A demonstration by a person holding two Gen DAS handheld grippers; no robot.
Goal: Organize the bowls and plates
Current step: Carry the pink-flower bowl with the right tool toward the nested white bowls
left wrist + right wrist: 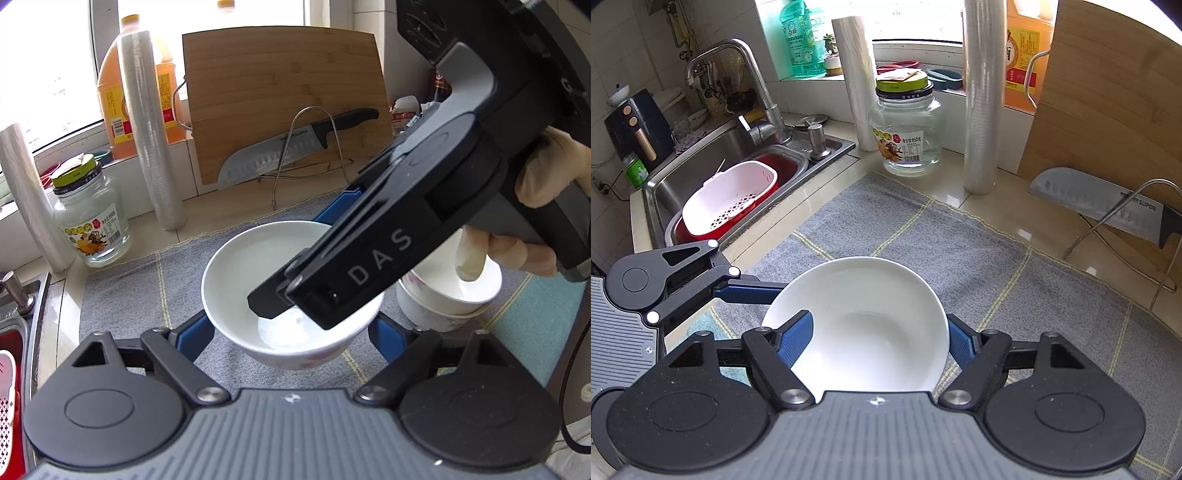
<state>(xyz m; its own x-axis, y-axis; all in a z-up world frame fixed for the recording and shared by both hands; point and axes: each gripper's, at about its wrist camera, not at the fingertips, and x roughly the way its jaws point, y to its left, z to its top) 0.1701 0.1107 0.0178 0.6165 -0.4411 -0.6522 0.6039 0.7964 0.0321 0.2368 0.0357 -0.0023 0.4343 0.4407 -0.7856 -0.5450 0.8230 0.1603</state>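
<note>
A white bowl (pixel 240 266) (pixel 864 314) hangs just above the grey mat (pixel 122 295). My left gripper (pixel 290 325) is shut on the bowl's lower sides, one blue finger (pixel 195 339) at each flank. From the upper right, my right gripper (pixel 299 258) (pixel 879 332) straddles the bowl. One of its fingers (pixel 798 339) is inside the bowl and the other is outside the rim. Its jaws stand wide and the inner pad is clear of the wall. Two stacked white bowls (pixel 443 295) stand on the mat at the right, below a gloved hand (pixel 546 170).
At the back a bamboo cutting board (pixel 280 96) and a knife (pixel 280 151) lean on a wire rack. A glass jar (pixel 908 133), two film rolls (pixel 982 96) and an oil bottle (pixel 114 96) stand by the window. On the left are the sink (pixel 687 173) and a white strainer (pixel 731 203).
</note>
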